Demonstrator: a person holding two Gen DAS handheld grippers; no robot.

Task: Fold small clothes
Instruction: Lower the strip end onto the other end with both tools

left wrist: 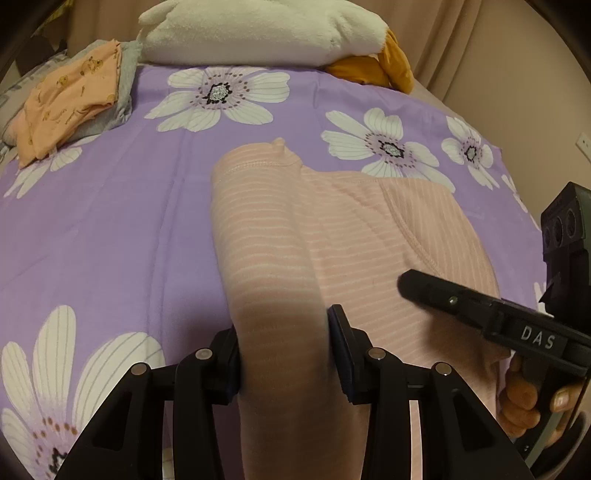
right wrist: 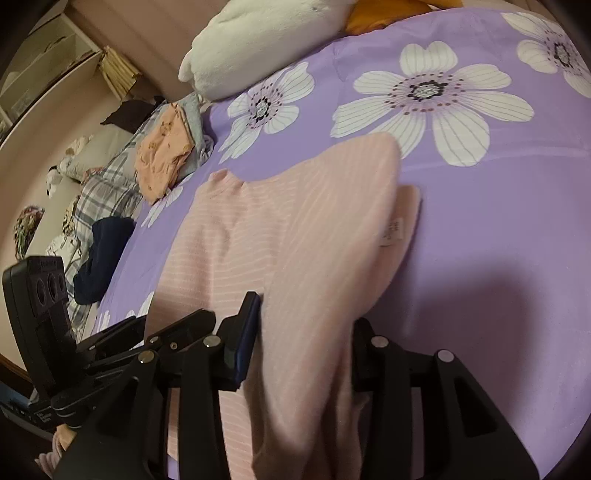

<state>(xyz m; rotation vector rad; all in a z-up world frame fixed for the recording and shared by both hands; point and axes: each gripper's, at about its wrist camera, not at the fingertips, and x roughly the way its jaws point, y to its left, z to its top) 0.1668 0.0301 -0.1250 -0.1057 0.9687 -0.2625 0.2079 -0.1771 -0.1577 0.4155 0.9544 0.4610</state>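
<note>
A pink striped garment [left wrist: 369, 229] is lying spread across the middle of the purple flowered bedspread [left wrist: 129, 229], its narrow end pointing toward the white plush pillow [left wrist: 258, 33] at the head of the bed.

The left tool [left wrist: 284, 354] is pinching a raised fold of the pink striped garment between its two fingers, at the garment's near edge; the cloth is filling the whole gap between the pads and rising in a ridge that is running away toward the white plush pillow.

The right tool [right wrist: 303, 347] is likewise gripping the pink striped garment, a thick bunch of fabric sitting between its fingers, just beside the left tool. From that grip a flap is folding over, and a small white label [right wrist: 393, 230] is showing on the underside at the garment's far right edge.

A hand [left wrist: 524, 402] is wrapping around the right tool's handle, on the side of the garment away from the folded stack.

A folded orange garment [left wrist: 70, 103] is resting on grey cloth [left wrist: 123, 85], well apart from the pink striped garment, next to the white plush pillow. An orange cushion [left wrist: 388, 66] is sitting against the pillow's other end.
</note>
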